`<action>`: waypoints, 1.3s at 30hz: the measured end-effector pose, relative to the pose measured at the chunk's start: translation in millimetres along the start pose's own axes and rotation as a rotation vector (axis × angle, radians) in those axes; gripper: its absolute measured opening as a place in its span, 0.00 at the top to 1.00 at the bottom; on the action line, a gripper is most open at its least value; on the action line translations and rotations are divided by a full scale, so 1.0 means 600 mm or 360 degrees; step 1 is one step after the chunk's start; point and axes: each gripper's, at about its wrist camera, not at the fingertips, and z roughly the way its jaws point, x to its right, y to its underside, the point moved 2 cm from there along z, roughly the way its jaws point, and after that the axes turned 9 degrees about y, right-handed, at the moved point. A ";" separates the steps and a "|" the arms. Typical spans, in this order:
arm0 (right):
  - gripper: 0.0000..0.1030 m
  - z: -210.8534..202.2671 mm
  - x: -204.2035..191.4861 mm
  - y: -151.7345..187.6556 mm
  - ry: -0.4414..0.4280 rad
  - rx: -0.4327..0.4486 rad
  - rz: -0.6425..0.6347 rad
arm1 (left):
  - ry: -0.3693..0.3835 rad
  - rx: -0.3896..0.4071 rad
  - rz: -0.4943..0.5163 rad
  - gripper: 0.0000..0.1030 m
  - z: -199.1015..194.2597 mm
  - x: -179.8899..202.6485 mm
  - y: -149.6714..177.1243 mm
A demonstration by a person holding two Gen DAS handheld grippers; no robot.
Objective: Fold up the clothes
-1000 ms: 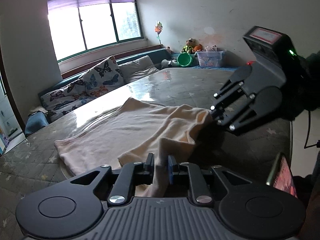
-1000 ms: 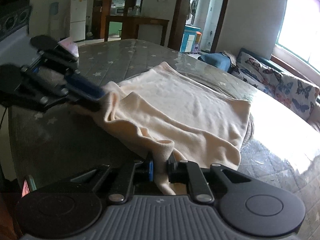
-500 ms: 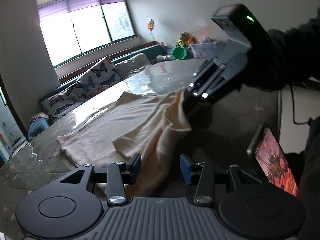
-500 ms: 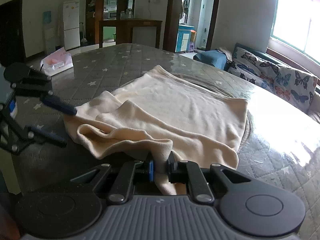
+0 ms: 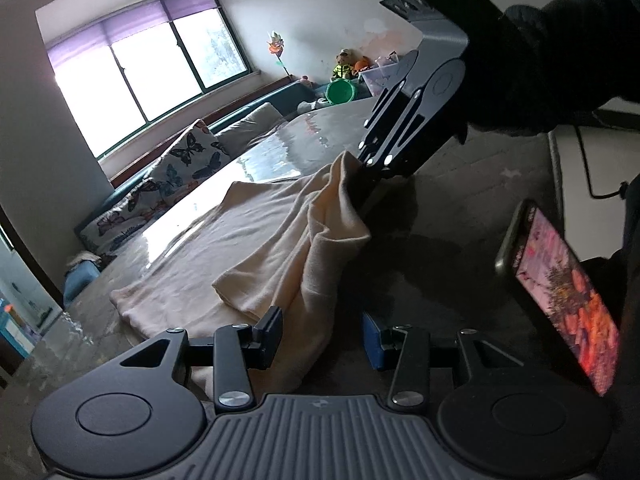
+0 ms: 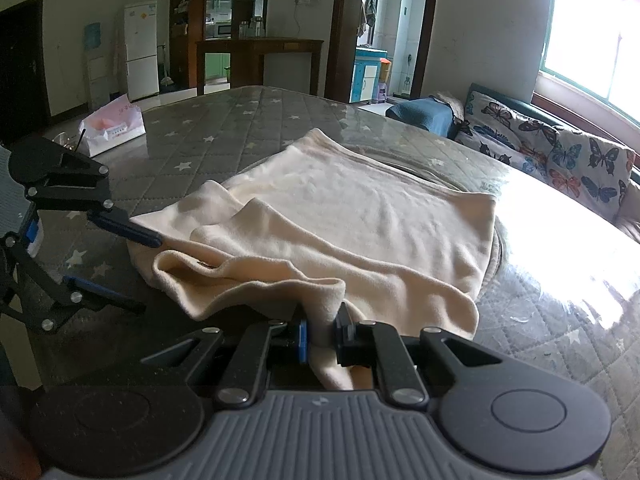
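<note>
A cream garment (image 5: 248,248) lies partly folded on the grey star-quilted table (image 6: 224,128). In the right wrist view my right gripper (image 6: 322,332) is shut on a bunched edge of the cream garment (image 6: 360,208), held slightly off the surface. In the left wrist view that right gripper (image 5: 360,164) shows at the upper right, pinching the raised corner. My left gripper (image 5: 320,336) is open; a fold of the cloth lies between its fingers, and the pads do not press it. From the right wrist view the left gripper (image 6: 149,274) stands open at the garment's left edge.
A phone (image 5: 560,292) with a lit screen leans at the table's right edge. A sofa with butterfly cushions (image 6: 560,160) runs along the window side. A pink bag (image 6: 116,124) sits on the floor beyond the table. A green basin (image 5: 340,92) and toys stand in the far corner.
My left gripper opened and let go of the garment, whose near fold dropped onto the table. It also sank and rolled slightly. The right gripper kept its hold and stayed put.
</note>
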 end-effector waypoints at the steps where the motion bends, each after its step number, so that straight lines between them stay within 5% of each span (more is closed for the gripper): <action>1: 0.89 0.000 0.000 0.000 0.0000 0.0001 0.0001 | -0.0015 -0.0001 0.0009 0.55 0.004 -0.001 -0.001; 9: 0.89 0.000 -0.002 0.002 0.0004 0.0004 0.0005 | -0.0169 0.0019 -0.0026 0.58 0.018 -0.017 -0.002; 12: 0.89 0.002 -0.003 0.005 0.0001 -0.0001 0.0004 | -0.0175 0.0024 -0.0053 0.78 0.019 -0.020 0.002; 18: 0.87 0.001 -0.012 0.010 0.0027 0.0008 -0.0042 | -0.0252 0.0028 -0.0017 0.75 0.029 -0.017 0.002; 25: 0.86 0.001 -0.013 0.018 0.0031 0.0001 -0.0055 | -0.0162 0.0014 0.0031 0.68 0.033 -0.007 0.002; 29: 0.88 0.000 -0.017 0.021 0.0050 0.0012 -0.0076 | -0.0131 -0.0010 0.0047 0.93 0.037 -0.005 0.003; 39: 0.91 -0.034 -0.035 0.020 0.0066 0.0087 -0.0111 | -0.0119 0.0067 -0.0103 0.95 -0.009 -0.024 -0.004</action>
